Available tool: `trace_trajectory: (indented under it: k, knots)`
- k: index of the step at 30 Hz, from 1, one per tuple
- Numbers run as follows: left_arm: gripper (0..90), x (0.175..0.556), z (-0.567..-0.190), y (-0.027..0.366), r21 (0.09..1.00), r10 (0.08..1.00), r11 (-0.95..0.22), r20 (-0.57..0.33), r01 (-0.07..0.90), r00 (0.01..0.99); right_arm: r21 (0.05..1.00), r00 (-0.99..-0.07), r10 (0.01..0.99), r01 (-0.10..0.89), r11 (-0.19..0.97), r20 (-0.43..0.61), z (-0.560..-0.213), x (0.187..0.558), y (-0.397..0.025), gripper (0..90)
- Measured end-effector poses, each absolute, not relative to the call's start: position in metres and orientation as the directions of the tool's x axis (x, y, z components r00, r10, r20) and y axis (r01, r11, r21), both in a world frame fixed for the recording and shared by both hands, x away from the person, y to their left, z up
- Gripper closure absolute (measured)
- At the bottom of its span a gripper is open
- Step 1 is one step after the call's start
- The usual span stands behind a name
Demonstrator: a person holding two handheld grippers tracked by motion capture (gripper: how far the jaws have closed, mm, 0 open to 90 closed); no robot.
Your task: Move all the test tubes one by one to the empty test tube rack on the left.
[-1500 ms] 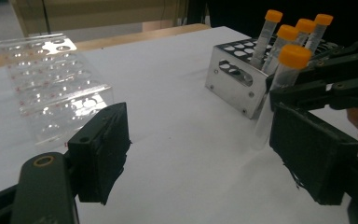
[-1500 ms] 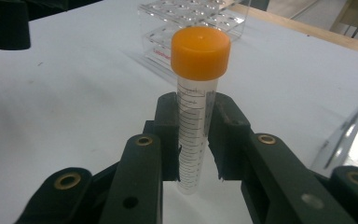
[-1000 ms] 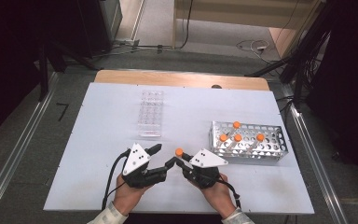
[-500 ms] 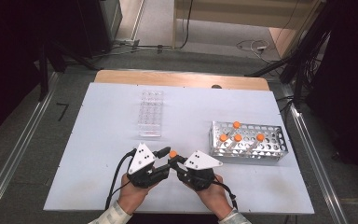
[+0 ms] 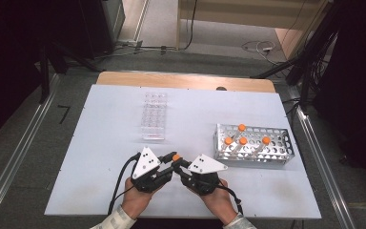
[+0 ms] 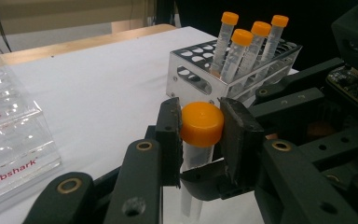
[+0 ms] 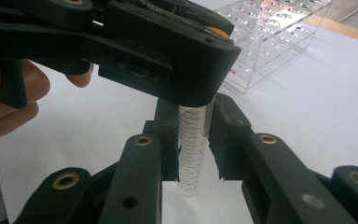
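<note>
Two grippers meet near the front of the white tabletop (image 5: pixel 100 143), both holding one clear plastic tube with an orange cap (image 6: pixel 201 124). The left gripper (image 6: pixel 200 130) squeezes the orange cap between its jaws. The right gripper (image 7: pixel 192 140) grips the tube's marked body lower down. The tube stands upright. Nearby, a shiny metal rack (image 5: pixel 252 148) holds four more orange-capped tubes (image 6: pixel 251 46). A clear plastic rack (image 5: pixel 153 115) sits farther back.

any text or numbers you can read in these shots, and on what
"Labshark": red print on the front of the clear plastic tube rack.
Black graduation lines on the clear orange-capped tube: no readable numbers.
Red print on the rack in the right gripper view: mostly hidden, unreadable.
</note>
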State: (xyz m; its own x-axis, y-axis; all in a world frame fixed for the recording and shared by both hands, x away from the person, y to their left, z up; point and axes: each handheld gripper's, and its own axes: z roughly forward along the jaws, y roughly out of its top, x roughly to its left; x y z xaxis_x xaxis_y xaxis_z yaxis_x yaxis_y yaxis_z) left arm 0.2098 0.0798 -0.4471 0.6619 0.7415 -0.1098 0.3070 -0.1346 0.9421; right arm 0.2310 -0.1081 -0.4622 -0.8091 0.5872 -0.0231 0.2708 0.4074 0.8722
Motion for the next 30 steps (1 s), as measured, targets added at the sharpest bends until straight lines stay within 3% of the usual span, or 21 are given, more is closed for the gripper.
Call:
trace_trajectory:
  k: [2, 4, 5, 6, 12, 17, 30]
  knots:
    - [70.4, 0.210, -0.447, 0.080, 0.943, 0.740, -0.131, -0.113, 0.307, 0.663, 0.873, -0.811, 0.584, 0.272, 0.406, -0.018, -0.462, 0.232, -0.109, 70.0]
    - [70.4, 0.211, -0.445, 0.082, 0.943, 0.739, -0.123, -0.121, 0.310, 0.662, 0.869, -0.822, 0.569, 0.285, 0.405, 0.005, -0.462, 0.234, -0.111, 55.8]
    - [70.4, 0.211, -0.445, 0.083, 0.943, 0.738, -0.121, -0.124, 0.311, 0.663, 0.869, -0.822, 0.569, 0.285, 0.405, 0.005, -0.462, 0.234, -0.111, 55.8]
    - [70.4, 0.212, -0.445, 0.084, 0.941, 0.741, -0.124, -0.122, 0.313, 0.660, 0.865, -0.822, 0.569, 0.296, 0.405, 0.015, -0.461, 0.235, -0.112, 44.0]
    - [70.4, 0.219, -0.446, 0.091, 0.938, 0.762, -0.113, -0.130, 0.328, 0.634, 0.857, -0.813, 0.582, 0.323, 0.402, 0.034, -0.459, 0.237, -0.122, 31.8]
    - [70.4, 0.226, -0.441, 0.099, 0.938, 0.777, -0.090, -0.144, 0.334, 0.613, 0.854, -0.792, 0.609, 0.348, 0.387, 0.047, -0.458, 0.237, -0.142, 28.1]
    - [70.4, 0.255, -0.417, 0.113, 0.943, 0.804, -0.018, -0.183, 0.332, 0.565, 0.855, -0.725, 0.684, 0.400, 0.330, 0.075, -0.462, 0.213, -0.206, 28.7]
